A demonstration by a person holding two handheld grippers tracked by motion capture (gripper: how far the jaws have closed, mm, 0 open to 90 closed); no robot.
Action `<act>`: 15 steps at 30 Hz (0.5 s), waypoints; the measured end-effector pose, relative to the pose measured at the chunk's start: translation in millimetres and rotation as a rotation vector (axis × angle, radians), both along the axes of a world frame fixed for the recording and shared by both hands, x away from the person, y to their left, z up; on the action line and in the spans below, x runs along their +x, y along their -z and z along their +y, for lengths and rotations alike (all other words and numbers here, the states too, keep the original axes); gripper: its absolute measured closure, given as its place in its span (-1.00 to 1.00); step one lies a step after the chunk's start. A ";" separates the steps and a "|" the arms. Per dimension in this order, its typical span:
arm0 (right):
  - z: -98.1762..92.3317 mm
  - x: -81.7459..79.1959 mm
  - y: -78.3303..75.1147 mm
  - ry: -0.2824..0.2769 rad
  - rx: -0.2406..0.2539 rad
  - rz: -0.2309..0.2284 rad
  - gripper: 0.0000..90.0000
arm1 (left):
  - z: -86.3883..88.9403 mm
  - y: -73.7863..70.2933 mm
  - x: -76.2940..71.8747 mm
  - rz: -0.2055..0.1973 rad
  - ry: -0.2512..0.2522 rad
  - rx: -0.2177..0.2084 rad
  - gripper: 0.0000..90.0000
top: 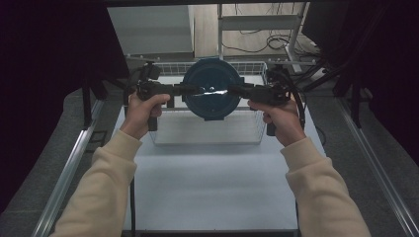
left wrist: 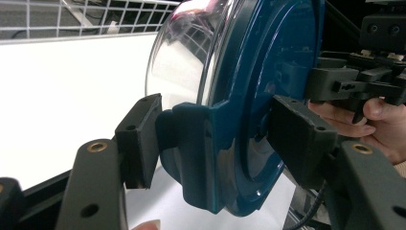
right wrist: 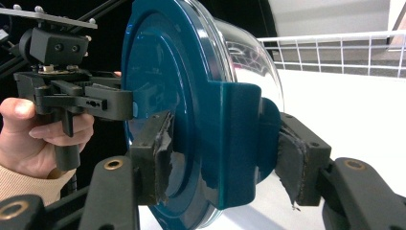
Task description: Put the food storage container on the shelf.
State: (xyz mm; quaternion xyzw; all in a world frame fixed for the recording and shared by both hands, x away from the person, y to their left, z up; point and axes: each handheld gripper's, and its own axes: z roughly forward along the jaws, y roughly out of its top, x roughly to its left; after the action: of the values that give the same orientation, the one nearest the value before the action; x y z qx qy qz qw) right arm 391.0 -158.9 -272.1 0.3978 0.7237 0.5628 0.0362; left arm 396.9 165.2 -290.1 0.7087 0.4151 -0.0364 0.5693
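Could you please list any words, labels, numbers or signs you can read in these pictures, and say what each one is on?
No legible text in any view.
Blue lid of the clear bowl: faint raised marks on its face, too blurred to read.
Left tool and right tool, each clamped on a lid tab: screws and holes, no lettering.
Wire basket and white table: no markings.

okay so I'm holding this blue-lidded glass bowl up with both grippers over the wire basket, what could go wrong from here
1. The glass bowl, held above the wire basket, hangs only from its lid's two side clips. If a clip unlatches, the glass could drop.

2. The left hand-held gripper and the right hand-held gripper each pinch one clip. If either hand eases off, the bowl may swing or fall.

3. The right hand-held gripper's pads look torn, so grip on the smooth plastic may be weaker.
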 end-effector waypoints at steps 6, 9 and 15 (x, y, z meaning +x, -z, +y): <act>3.2 13.0 -2.0 0.012 -0.002 0.020 -0.05 | 2.8 0.3 15.5 0.018 -0.001 -0.005 -0.15; 5.4 23.3 -0.3 0.014 0.002 0.034 -0.05 | 4.8 1.0 25.2 0.030 0.002 0.002 -0.15; 9.4 43.8 8.9 0.018 0.005 0.078 -0.06 | 8.9 12.5 45.3 0.077 0.003 0.002 -0.15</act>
State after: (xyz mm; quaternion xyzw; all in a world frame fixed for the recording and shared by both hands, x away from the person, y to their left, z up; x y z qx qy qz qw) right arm 434.8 -149.5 -281.0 0.4261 0.7194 0.5483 0.0118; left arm 442.1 174.2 -302.7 0.7078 0.4359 -0.0641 0.5522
